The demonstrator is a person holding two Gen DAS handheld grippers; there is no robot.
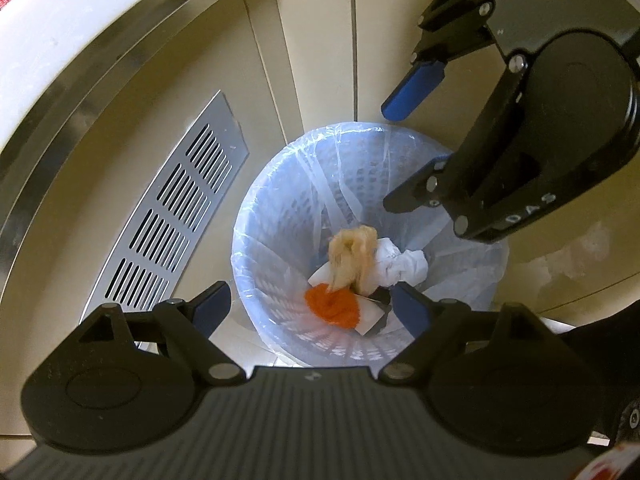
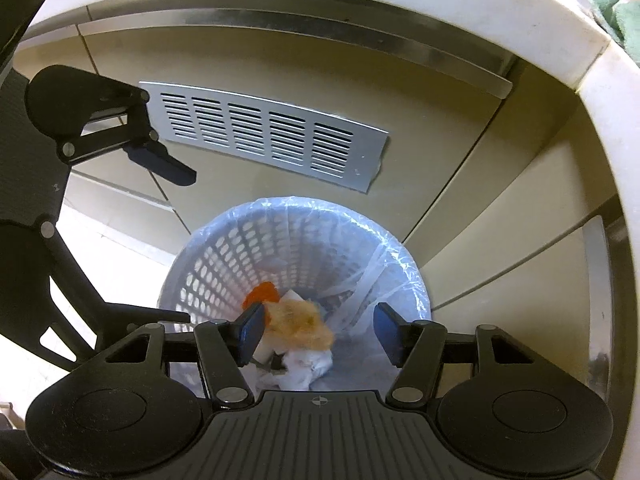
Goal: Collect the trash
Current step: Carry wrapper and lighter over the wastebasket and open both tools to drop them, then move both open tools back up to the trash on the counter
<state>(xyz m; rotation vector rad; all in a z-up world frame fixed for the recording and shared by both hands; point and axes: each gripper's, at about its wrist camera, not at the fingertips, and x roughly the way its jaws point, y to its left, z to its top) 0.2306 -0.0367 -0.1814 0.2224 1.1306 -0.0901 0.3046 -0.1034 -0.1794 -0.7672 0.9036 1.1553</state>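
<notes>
Left wrist: "DAS" on right tongs

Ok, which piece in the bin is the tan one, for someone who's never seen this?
Find the pale blue lattice wastebasket with a clear liner, on the floor below the metal vent panel. Down inside it, the tan fluffy wad lies uppermost in the pile. It sits between an orange wad and crumpled white paper, and alone looks fibrous.

Pale blue perforated waste basket upright on floor, lined with clear plastic bag. Inside, at bottom: tan fibrous wad on top, crumpled white tissue beside it, orange wad touching.
</notes>
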